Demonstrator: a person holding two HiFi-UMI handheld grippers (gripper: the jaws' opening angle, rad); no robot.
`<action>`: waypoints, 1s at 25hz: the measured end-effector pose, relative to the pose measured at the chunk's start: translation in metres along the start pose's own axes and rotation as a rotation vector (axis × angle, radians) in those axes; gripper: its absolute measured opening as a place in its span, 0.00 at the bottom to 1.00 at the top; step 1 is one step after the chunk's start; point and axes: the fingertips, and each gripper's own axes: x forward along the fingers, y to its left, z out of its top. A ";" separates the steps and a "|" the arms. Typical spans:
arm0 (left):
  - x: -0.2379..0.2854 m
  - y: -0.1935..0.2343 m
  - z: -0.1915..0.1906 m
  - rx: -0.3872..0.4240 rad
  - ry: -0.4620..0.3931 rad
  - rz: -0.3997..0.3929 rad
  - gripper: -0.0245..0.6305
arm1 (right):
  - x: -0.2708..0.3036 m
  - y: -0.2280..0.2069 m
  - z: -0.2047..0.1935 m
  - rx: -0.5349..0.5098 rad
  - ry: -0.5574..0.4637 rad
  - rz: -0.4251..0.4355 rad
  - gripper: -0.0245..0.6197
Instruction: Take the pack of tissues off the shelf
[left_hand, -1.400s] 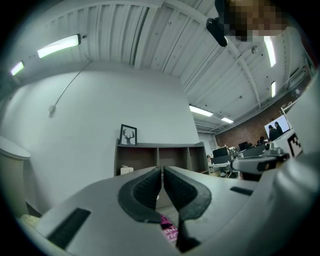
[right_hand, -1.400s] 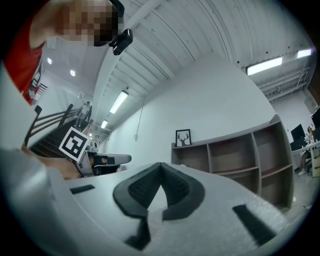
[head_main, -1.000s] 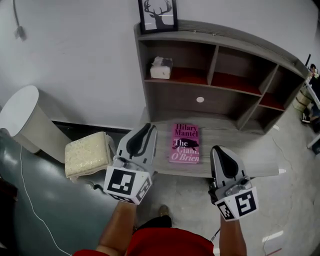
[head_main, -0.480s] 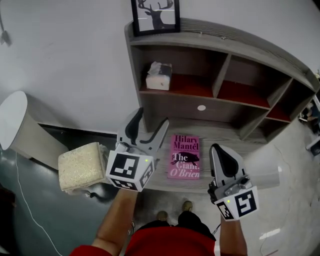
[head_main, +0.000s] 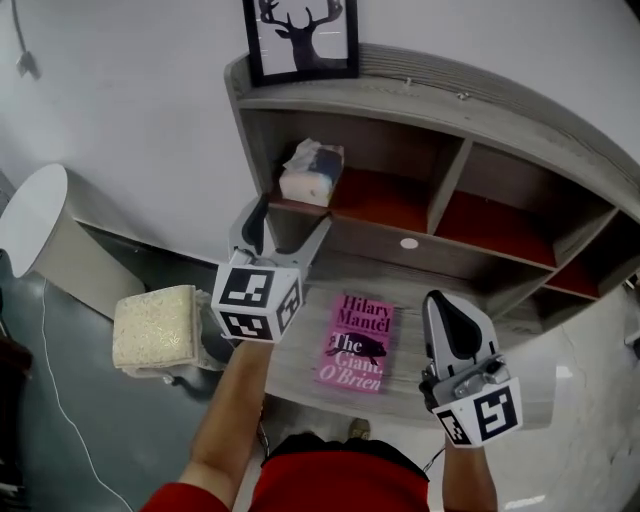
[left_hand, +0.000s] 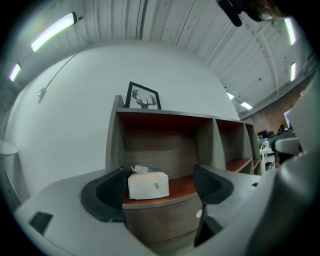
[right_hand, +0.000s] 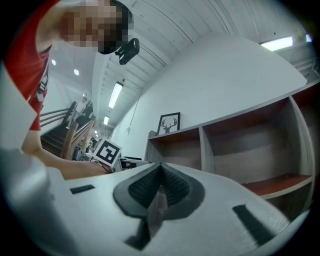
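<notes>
Right tool (head_main: 447, 305) nearest, low by body: jaws shut tight, empty. Pink book (head_main: 355, 342) flat on counter (head_main: 300, 365) between both tools, not in path. Left tool (head_main: 290, 225) raised toward shelf, jaws opening wide, nothing gripped; pack of tissues (left_hand: 148, 185) lines up between them but lies beyond tips. It sits in upper-left compartment on red shelf board (head_main: 370, 200), near front edge, close to left side wall. Prob. light, soft, crushable: grip across both ends, gentle squeeze. Side wall crowds left jaw. Deer picture (head_main: 302, 35) on top, out of the way.
</notes>
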 end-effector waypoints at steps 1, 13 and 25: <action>0.006 0.002 0.000 0.003 0.005 0.014 0.63 | 0.001 -0.005 -0.002 0.004 0.002 0.010 0.05; 0.062 0.020 -0.020 0.007 0.090 0.030 0.68 | 0.034 -0.025 -0.017 0.011 0.015 0.027 0.05; 0.094 0.028 -0.051 0.017 0.198 0.047 0.68 | 0.048 -0.037 -0.029 0.026 0.023 0.015 0.05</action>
